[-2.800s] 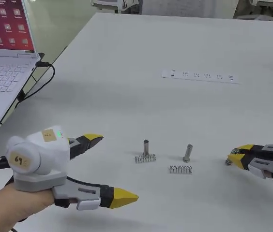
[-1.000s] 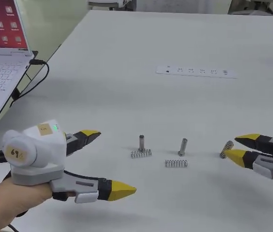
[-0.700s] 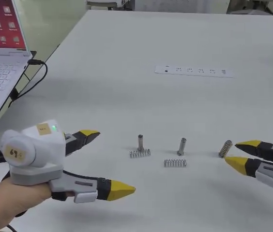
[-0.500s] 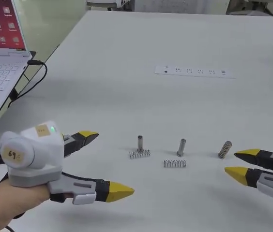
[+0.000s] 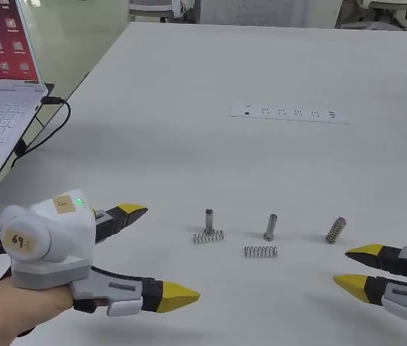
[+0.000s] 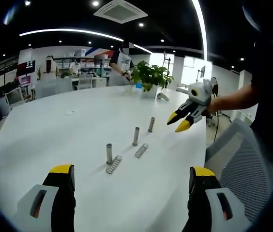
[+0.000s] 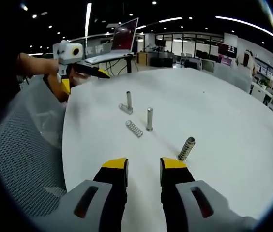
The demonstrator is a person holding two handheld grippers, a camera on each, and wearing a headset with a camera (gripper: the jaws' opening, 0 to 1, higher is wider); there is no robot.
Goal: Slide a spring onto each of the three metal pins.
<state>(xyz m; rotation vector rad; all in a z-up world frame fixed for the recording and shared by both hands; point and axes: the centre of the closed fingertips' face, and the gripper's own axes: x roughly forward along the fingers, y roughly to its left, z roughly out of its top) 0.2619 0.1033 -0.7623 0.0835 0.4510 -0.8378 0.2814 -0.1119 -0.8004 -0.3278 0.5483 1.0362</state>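
Left gripper (image 5: 167, 252), black-jawed with yellow tips, is seen in the head view spread wide and empty over a matte white table (image 5: 189, 72). The right gripper (image 5: 343, 266) is held slightly parted, gripping nothing. Three slim steel cylinders are ranged in a row: left pin (image 5: 208, 220), middle pin (image 5: 270, 226), and right pin (image 5: 335, 230), tilted and sheathed in a coil. One loose spring (image 5: 208, 236) is laid at the left pin's base, a second spring (image 5: 260, 251) just before the middle pin. A laptop (image 5: 1, 108) and power strip (image 5: 289, 114) are set farther off.

In the left gripper view, an open office with ceiling light strips and a potted plant (image 6: 151, 75) is shown.

In the right gripper view, the right pin is found nearest the jaws.
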